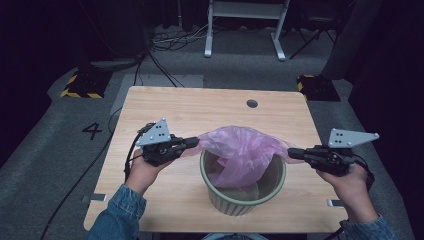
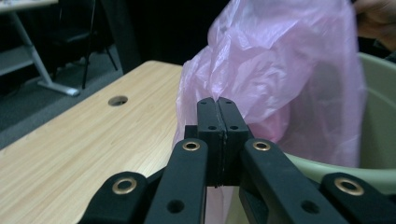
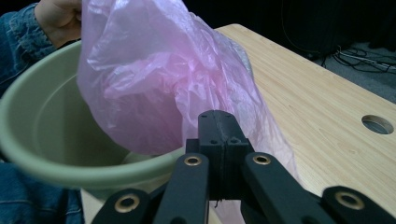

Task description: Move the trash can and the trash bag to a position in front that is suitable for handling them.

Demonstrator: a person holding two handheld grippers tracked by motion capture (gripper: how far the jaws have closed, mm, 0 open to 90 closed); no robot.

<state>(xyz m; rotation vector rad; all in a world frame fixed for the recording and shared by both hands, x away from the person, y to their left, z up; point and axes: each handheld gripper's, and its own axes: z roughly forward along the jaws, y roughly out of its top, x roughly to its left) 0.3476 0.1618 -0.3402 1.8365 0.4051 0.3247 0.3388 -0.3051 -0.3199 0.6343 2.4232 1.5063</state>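
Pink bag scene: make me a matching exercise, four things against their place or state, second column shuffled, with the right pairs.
Things:
1. pink plastic bag
2. green bin
3. left gripper
4. round hole

Place or state:
A. in the tabletop, at the far edge
B. stretched between two grippers, over the bin
C. upright on the table, near the person
D. shut on the bag's left edge

Pairs: 1-B, 2-C, 3-D, 4-A

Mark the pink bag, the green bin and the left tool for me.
pink bag [image 1: 240, 150], high view, on the crumpled plastic stretched above the bin.
green bin [image 1: 235, 202], high view, on its ribbed outer wall at the front.
left tool [image 1: 192, 142], high view, at the jaw tips, shut on the bag's edge.
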